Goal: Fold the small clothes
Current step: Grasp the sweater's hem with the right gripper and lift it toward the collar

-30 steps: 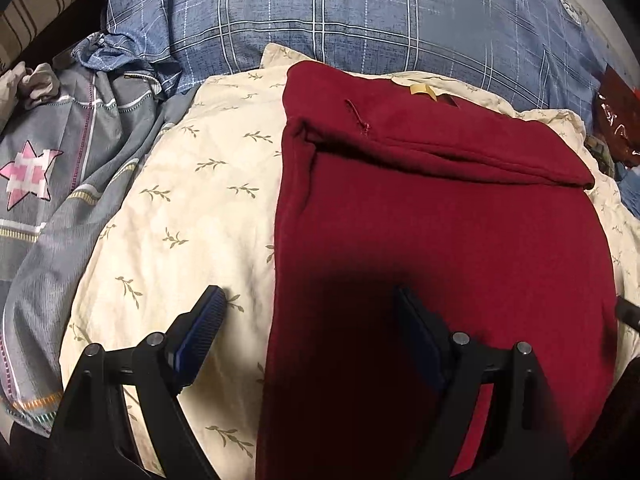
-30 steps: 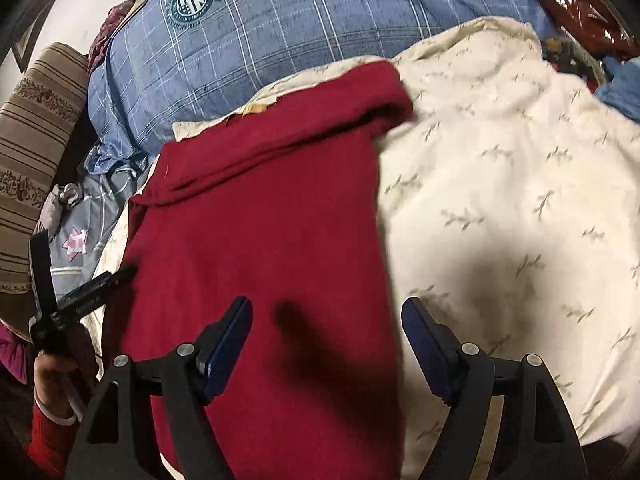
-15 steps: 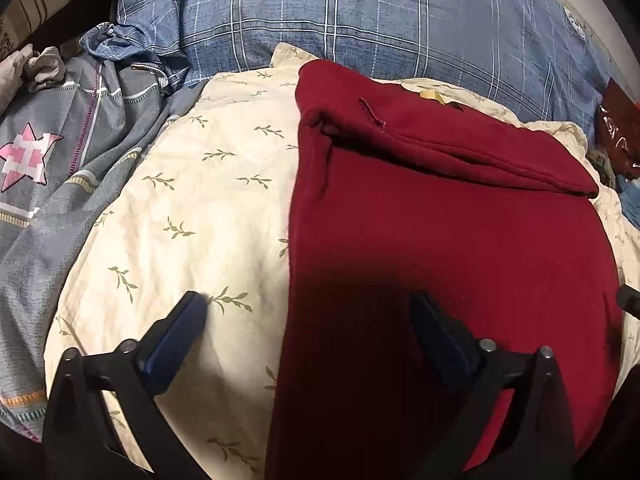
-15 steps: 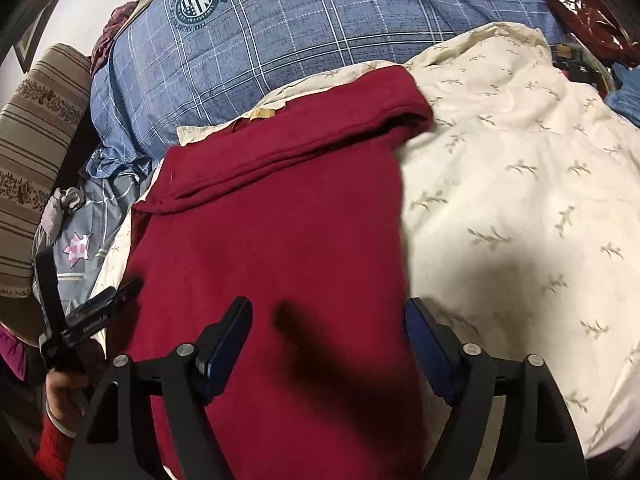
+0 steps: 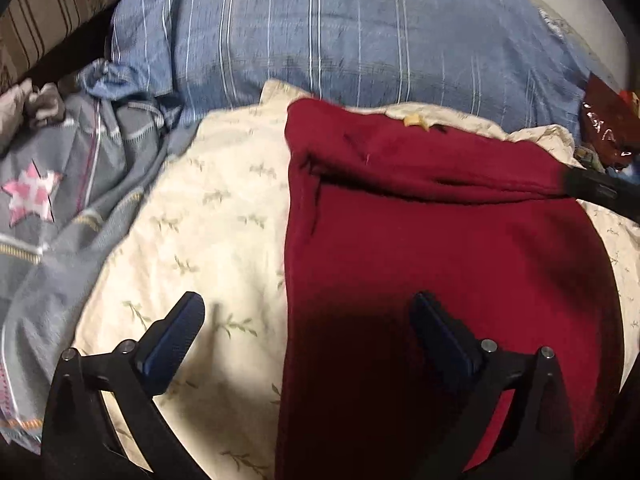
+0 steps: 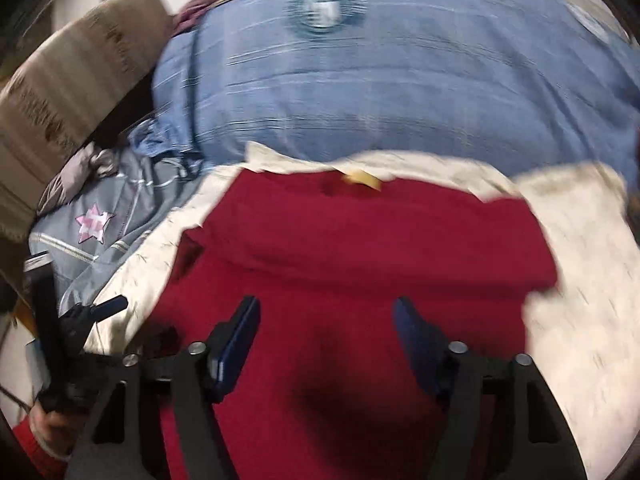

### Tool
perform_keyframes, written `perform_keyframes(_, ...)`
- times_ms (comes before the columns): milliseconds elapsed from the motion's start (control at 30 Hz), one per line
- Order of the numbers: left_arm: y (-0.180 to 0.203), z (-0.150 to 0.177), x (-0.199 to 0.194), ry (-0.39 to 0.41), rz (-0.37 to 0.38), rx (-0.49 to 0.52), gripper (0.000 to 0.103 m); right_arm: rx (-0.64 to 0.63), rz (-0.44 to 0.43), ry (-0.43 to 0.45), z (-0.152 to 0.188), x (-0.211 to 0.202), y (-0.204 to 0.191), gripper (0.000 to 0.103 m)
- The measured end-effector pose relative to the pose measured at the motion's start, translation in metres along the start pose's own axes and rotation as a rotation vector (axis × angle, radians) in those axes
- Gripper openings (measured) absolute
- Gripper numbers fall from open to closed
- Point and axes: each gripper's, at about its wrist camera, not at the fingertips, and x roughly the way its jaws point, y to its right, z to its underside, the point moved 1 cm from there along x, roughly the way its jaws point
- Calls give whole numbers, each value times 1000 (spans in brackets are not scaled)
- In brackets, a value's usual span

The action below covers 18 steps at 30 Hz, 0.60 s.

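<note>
A dark red garment [image 5: 440, 240] lies flat on a cream leaf-print pillow [image 5: 208, 216], its far end folded over, a small yellow tag [image 5: 414, 121] at the far edge. My left gripper [image 5: 308, 328] is open and empty, straddling the garment's left edge near its near end. My right gripper [image 6: 326, 332] is open and empty above the middle of the garment [image 6: 360, 256]; this view is motion-blurred. The right gripper's tip shows at the right in the left wrist view [image 5: 600, 192]. The left gripper shows at the left in the right wrist view [image 6: 96, 312].
A blue plaid pillow [image 5: 360, 40] with a round crest lies behind. A grey quilt with a pink star [image 5: 32, 196] is at the left. A striped cushion [image 6: 60, 92] is at far left. A red packet [image 5: 604, 128] lies at far right.
My right gripper has swung left and forward, from the garment's right edge to over its middle. My left gripper has shifted slightly forward, staying open at the left edge.
</note>
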Motion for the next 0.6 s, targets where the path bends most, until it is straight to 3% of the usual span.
perform_keyframes(200,-18,-5,13,-44,28,-80,103,-210,77,-104,-11,73,-27,54)
perform_keyframes(367,-22,-10,19,-61,66,-123,103,-243,84,-135,-9,95,-26,48)
perform_keyframes(400,-21,-11,19,-62,70,-121,103,-236,73,-137,-9,95,-26,43)
perform_keyframes(467,-20,-12,19,-62,75,-114,103,-222,43,-137,-13,92,-27,22)
perform_keyframes(533,-20,-12,19,-65,76,-117,103,-215,32,-110,-18,86,-30,11)
perform_keyframes(600,-21,-12,20,-75,79,-129,103,-182,14,-81,-22,83,-33,11)
